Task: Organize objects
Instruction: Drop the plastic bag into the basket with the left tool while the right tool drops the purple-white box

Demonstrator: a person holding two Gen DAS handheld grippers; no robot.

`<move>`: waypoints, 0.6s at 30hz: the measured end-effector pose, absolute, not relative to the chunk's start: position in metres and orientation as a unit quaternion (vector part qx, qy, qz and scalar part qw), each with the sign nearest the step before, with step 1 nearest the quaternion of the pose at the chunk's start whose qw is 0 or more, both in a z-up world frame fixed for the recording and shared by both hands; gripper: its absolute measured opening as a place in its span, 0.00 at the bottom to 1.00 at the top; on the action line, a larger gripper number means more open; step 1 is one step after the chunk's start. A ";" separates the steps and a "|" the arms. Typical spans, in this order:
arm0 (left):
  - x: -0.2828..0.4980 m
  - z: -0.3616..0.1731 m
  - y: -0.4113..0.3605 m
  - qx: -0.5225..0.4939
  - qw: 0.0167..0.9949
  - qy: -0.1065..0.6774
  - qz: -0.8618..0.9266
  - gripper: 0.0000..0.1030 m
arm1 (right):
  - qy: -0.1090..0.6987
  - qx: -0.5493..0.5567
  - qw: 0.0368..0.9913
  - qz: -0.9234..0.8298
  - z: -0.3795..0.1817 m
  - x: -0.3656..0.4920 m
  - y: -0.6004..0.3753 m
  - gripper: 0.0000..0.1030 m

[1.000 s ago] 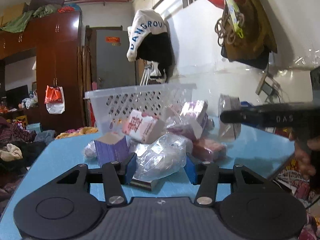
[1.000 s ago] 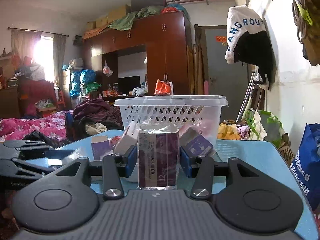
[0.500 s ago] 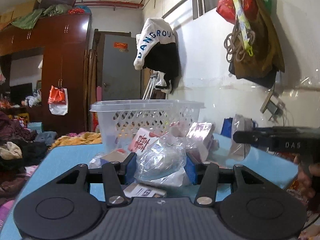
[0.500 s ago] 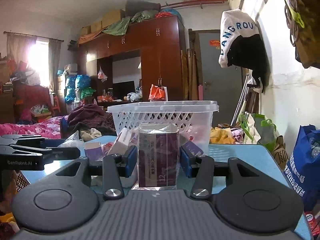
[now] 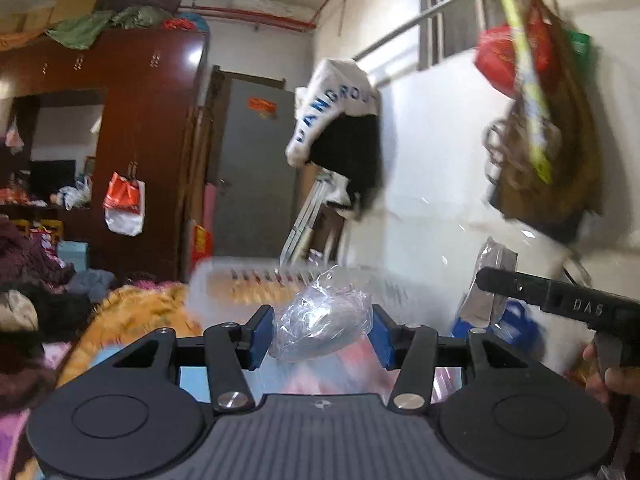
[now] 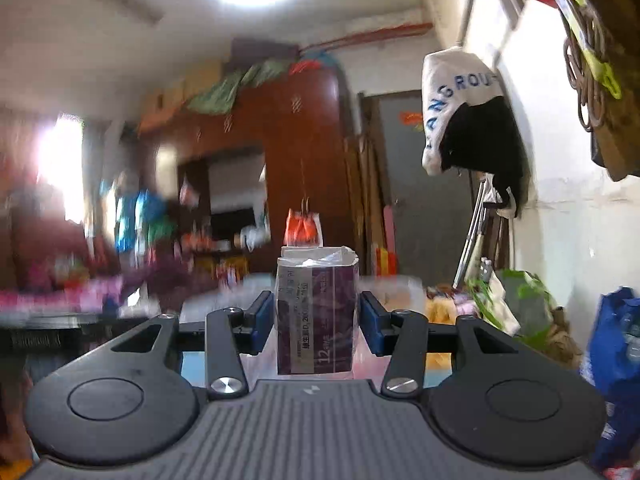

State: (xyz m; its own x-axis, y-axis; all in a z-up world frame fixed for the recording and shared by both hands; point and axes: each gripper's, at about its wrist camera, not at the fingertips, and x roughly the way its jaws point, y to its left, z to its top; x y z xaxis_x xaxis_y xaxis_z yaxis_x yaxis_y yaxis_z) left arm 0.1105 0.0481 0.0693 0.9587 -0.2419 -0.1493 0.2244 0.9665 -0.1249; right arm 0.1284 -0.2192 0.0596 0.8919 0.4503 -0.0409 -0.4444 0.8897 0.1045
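My left gripper [image 5: 322, 330] is shut on a crumpled clear plastic bag [image 5: 320, 326], held up in the air. Beyond it, blurred, is the white lattice basket [image 5: 248, 284]. At the right of the left wrist view the other gripper's black body [image 5: 560, 300] shows, with a hand [image 5: 612, 376] on its handle and a clear-wrapped pack [image 5: 486, 284] past its tip. My right gripper [image 6: 316, 322] is shut on a purple wrapped box [image 6: 316, 316] standing upright between the blue pads. The basket's rim [image 6: 392, 282] is a pale blur behind that box.
The blue table [image 5: 192, 378] shows only low between the left fingers. A dark wooden wardrobe [image 5: 132, 132] and grey door [image 5: 256, 168] stand behind. Clothes and bags hang on the right wall [image 6: 472, 120]. A blue bag [image 6: 616, 364] sits at the right.
Both grippers have risen with their loads. The table and the pile of packs have dropped out of view, and the basket now sits low and blurred behind the held things.
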 end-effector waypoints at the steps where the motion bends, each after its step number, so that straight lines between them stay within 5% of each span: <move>1: 0.129 0.082 0.047 -0.057 0.989 0.082 -0.110 0.53 | 0.038 0.049 0.970 0.234 0.072 0.148 -0.215 0.48; 10: 0.257 0.089 0.043 -0.058 0.980 0.180 -0.067 0.58 | 0.115 -0.002 0.970 0.214 0.085 0.241 -0.174 0.51; 11: 0.261 0.085 0.042 -0.052 0.979 0.184 -0.069 0.72 | 0.119 -0.009 0.970 0.213 0.082 0.244 -0.172 0.57; 13: 0.266 0.077 0.042 -0.041 0.978 0.195 -0.064 0.81 | 0.123 -0.013 0.969 0.212 0.073 0.244 -0.171 0.91; 18: 0.242 0.073 0.062 -0.068 0.978 0.187 -0.068 0.81 | 0.120 -0.005 0.967 0.226 0.069 0.220 -0.186 1.00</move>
